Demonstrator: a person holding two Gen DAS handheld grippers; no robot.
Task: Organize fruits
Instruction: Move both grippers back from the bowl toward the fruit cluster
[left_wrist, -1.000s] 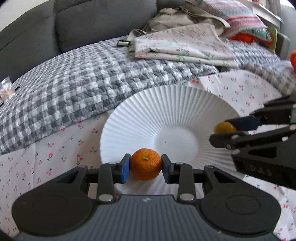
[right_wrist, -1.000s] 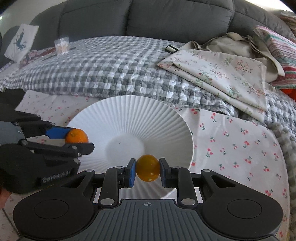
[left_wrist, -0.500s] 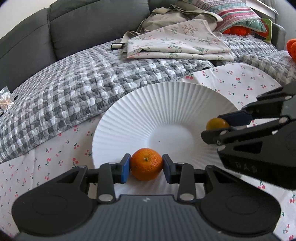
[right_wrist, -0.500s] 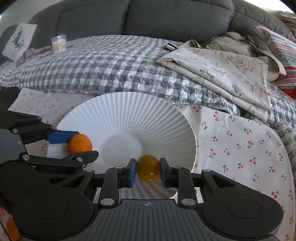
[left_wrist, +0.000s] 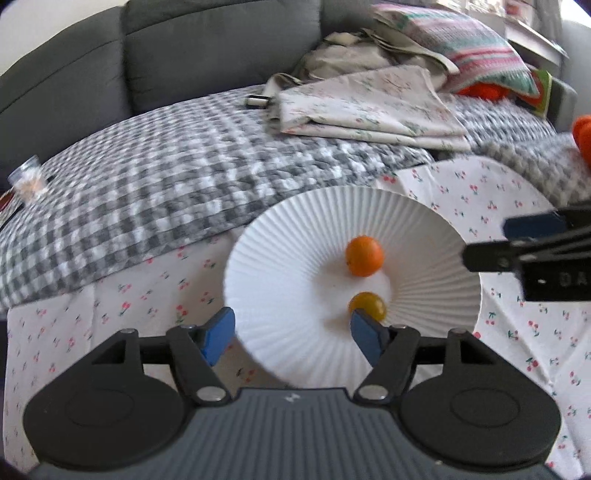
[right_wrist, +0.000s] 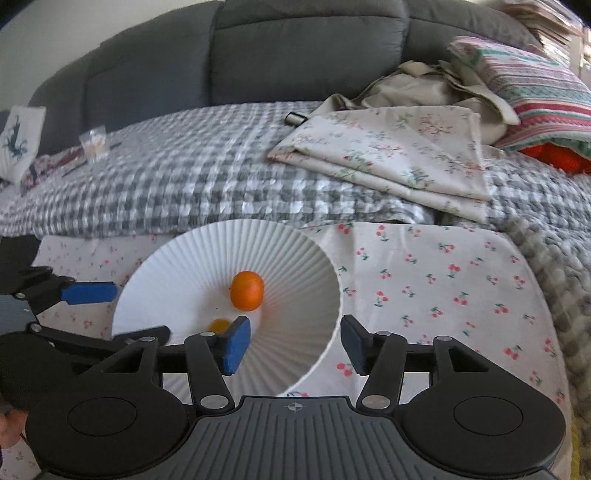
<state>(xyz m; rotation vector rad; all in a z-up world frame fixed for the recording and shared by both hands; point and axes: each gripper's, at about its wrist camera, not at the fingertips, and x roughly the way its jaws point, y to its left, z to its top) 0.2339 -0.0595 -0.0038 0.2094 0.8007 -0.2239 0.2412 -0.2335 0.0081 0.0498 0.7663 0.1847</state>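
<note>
Sofa of dark grey fabric (left_wrist: 184, 55), top cut off. White ribbed plate (left_wrist: 295, 258) holds round orange mandarin (left_wrist: 364, 255) and smaller yellow-orange fruit (left_wrist: 369, 308), half hidden in right view. Left gripper (left_wrist: 291, 334), right gripper (right_wrist: 293, 341): jaws opening, nothing between.

Left tongs (left_wrist: 291, 334) opening, nothing between; right tongs (right_wrist: 295, 345) likewise — empty.

Only one marking can be read — pale raised letters "DA", cut off at the frame edge, on the black body of the right gripper (left_wrist: 517, 243), which reaches in just beside the white ribbed plate (left_wrist: 295, 236) — nothing else is legible.
</note>
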